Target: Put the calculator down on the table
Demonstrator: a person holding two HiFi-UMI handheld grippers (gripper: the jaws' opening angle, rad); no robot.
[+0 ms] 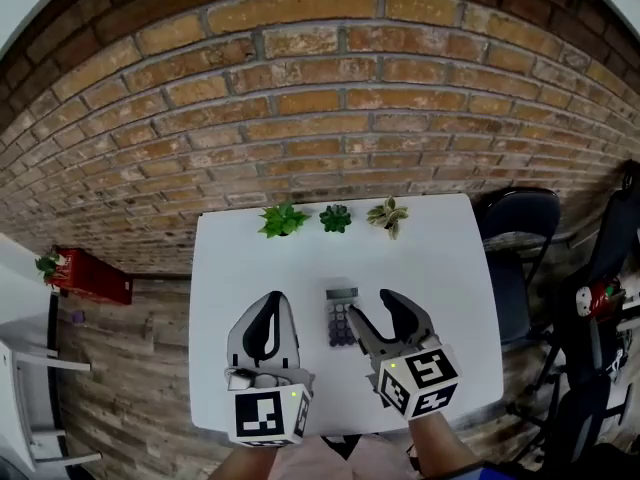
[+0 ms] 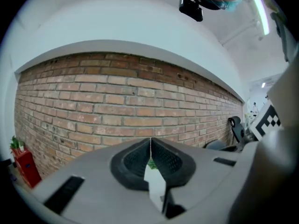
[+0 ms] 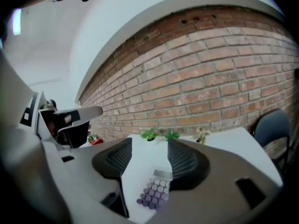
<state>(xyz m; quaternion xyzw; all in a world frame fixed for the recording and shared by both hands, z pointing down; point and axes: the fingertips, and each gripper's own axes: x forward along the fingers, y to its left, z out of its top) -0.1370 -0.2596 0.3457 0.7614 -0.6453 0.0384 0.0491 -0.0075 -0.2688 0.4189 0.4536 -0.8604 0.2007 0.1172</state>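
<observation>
The calculator, grey with purple keys, lies flat on the white table in the head view, between my two grippers. My right gripper hovers just right of it, open, with nothing between the fingers. In the right gripper view the calculator shows on the table below the open right gripper, untouched. My left gripper hangs left of the calculator, shut with its tips together and holding nothing. The left gripper view has the left gripper pointing at the brick wall.
Three small potted plants line the table's far edge against the brick wall. A black chair stands right of the table. A red box sits on the floor at left.
</observation>
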